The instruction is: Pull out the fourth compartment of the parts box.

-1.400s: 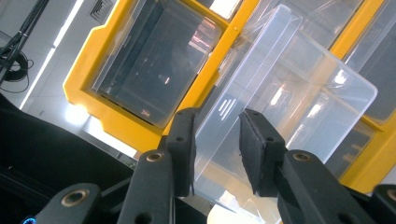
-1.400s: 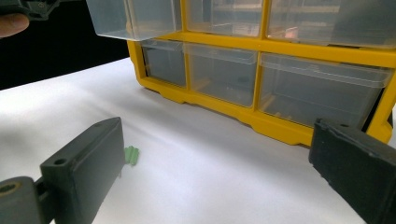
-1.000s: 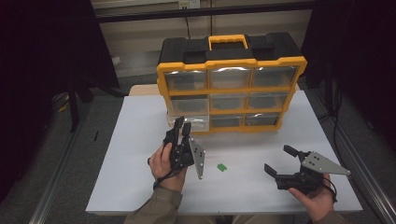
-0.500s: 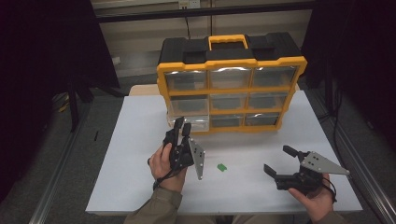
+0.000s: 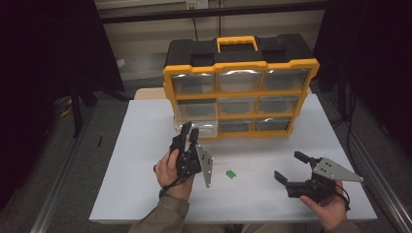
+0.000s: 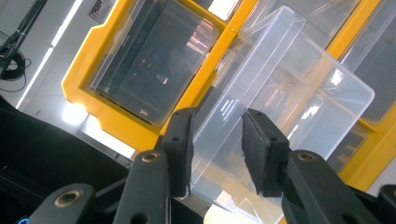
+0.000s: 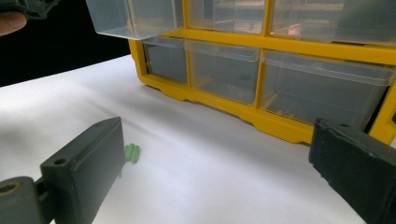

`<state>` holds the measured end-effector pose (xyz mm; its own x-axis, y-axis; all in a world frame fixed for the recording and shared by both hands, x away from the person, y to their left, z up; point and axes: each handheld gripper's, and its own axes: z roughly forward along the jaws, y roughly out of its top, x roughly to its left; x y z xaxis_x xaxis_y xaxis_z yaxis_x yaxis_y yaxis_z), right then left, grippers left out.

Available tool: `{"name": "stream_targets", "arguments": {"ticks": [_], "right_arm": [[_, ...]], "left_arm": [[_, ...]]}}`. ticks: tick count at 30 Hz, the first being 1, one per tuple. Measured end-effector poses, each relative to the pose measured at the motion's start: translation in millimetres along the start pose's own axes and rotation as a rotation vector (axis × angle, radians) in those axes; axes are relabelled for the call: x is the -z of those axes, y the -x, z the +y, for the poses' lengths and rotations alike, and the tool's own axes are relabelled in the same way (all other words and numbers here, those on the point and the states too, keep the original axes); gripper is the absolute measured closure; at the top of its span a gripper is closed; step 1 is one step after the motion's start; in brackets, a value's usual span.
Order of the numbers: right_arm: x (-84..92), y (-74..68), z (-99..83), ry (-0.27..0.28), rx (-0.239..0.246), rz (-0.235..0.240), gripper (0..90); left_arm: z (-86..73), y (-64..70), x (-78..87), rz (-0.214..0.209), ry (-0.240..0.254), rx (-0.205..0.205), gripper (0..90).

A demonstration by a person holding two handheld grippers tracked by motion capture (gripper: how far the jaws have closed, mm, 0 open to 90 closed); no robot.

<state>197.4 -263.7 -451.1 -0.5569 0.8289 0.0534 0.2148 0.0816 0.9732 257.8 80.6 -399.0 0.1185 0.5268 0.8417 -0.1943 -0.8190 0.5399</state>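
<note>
A yellow organizer (image 5: pixel 241 95) with clear drawers and a black top stands at the back of the white table (image 5: pixel 131 160). Its middle-left clear drawer (image 5: pixel 199 114) is pulled partway out. My left gripper (image 5: pixel 188 131), rolled on its side, is shut on that drawer's front end. In the left gripper view the drawer (image 6: pixel 289 84) runs between the two pads of the left gripper (image 6: pixel 217 158). A small green piece (image 5: pixel 231 173) lies on the table between the hands. My right gripper (image 5: pixel 289 166) hovers low at the right, open and empty. In the right gripper view the green piece (image 7: pixel 132 152) sits beside one jaw.
The organizer's other drawers (image 7: pixel 224 70) are pushed in. A yellow carry handle (image 5: pixel 237 41) sits on the black top. Dark floor and a metal rail (image 5: pixel 63 189) border the table on the left. Bare white tabletop (image 7: pixel 210 154) lies in front of the organizer.
</note>
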Motion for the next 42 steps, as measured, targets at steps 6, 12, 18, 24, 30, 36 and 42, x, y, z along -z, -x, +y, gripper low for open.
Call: {"name": "stream_targets", "arguments": {"ticks": [6,12,18,24,30,36,42], "right_arm": [[-0.1,-0.3,-0.2,-0.003,-0.004,0.001,3.5],[-0.2,-0.3,-0.3,-0.004,-0.003,0.006,3.5],[-0.3,-0.4,-0.5,-0.005,-0.001,0.005,3.5],[-0.5,-0.4,-0.5,-0.005,-0.001,0.009,3.5],[-0.9,-0.4,-0.7,-0.007,0.001,0.011,3.5],[-0.8,-0.6,-1.0,-0.011,-0.002,0.009,3.5],[-0.5,-0.3,-1.6,-0.01,-0.003,0.008,3.5]], "left_arm": [[-0.6,0.6,0.0,-0.003,0.008,0.009,62.7],[-3.5,1.6,1.0,-0.016,0.03,0.052,58.4],[-6.4,0.5,0.9,-0.035,0.048,0.119,51.5],[-10.2,1.8,1.2,-0.067,0.089,0.232,40.4],[-14.1,1.3,2.0,-0.113,0.135,0.351,29.3],[-16.6,2.9,3.4,-0.178,0.174,0.49,23.7],[-19.8,11.4,3.7,-0.227,0.18,0.563,21.7]]}}
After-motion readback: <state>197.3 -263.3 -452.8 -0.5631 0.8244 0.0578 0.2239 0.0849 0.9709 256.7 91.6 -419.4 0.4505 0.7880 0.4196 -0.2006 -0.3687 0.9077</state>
